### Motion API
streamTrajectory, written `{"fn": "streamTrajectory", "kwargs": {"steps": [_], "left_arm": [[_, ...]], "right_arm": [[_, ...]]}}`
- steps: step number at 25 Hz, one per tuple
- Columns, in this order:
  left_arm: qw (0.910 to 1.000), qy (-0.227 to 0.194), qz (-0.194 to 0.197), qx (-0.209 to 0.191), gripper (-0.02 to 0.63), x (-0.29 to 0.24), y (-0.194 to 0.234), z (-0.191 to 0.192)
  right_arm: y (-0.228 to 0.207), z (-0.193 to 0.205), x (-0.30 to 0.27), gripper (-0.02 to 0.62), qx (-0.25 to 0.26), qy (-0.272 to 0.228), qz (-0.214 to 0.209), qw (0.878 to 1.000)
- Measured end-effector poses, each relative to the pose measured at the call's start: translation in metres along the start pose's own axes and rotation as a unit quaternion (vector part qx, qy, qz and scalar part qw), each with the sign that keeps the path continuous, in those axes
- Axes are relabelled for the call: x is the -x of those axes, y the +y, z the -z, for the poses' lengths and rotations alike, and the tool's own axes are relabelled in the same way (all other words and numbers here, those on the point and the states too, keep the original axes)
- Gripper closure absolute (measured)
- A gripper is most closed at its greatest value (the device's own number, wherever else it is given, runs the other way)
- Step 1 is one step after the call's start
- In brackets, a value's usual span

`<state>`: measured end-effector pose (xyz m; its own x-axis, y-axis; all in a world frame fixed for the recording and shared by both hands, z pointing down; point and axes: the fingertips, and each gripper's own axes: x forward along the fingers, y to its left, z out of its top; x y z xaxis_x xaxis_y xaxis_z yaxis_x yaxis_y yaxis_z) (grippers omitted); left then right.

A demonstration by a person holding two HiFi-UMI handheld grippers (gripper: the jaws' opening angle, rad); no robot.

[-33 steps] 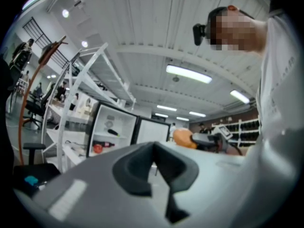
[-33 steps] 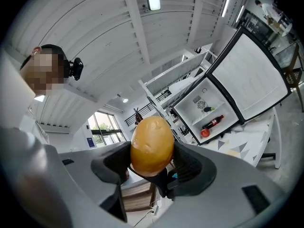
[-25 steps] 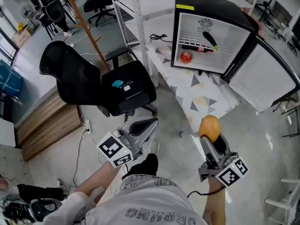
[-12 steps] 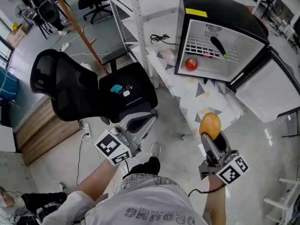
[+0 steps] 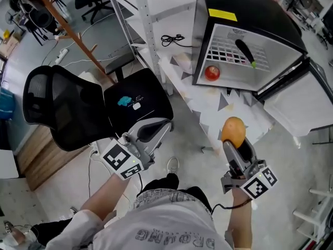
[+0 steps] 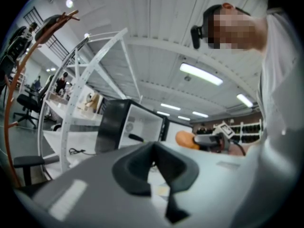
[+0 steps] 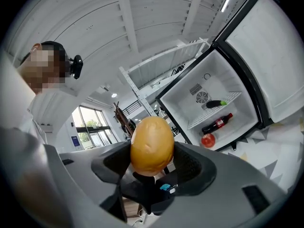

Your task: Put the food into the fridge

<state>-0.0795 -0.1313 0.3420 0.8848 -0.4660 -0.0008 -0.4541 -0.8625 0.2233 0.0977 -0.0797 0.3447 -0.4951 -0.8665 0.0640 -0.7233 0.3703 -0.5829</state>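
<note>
A person carries an egg-shaped fruit towards an open fridge, the right tool closed on it so that its smooth, faintly dimpled orange-yellow skin stands clear above the dark padded jaws, probably gripped low to leave the top free for setting down. The fruit is in mid-air over the floor, well apart from the cabinet and not yet inside it. The left tool hangs low beside the person's body with its jaws drawn together on nothing, apparently kept out of the way while the other does the carrying.

The glossy black fridge stands on a white counter printed with grey triangles, and its door is swung wide, which leaves a straight path to the white interior. A round red fruit lies on the fridge floor, and a dark green vegetable rests on the white wire shelf. The right gripper view also shows a red-labelled bottle lying below that shelf. A black mesh-backed office chair sits near the left tool
</note>
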Motion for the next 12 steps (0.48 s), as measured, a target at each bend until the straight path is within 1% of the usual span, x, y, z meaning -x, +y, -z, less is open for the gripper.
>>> {"fn": "streamTrajectory", "kwargs": {"steps": [7, 12], "left_arm": [[1.0, -0.003, 0.006, 0.002, 0.598, -0.019, 0.02, -0.003], [1.0, -0.003, 0.006, 0.001, 0.598, -0.033, 0.032, -0.004]], "right_arm": [[-0.019, -0.015, -0.024, 0.321, 0.019, -0.001, 0.017, 1.0], [-0.034, -0.03, -0.043, 0.321, 0.036, 0.0, 0.017, 0.999]]}}
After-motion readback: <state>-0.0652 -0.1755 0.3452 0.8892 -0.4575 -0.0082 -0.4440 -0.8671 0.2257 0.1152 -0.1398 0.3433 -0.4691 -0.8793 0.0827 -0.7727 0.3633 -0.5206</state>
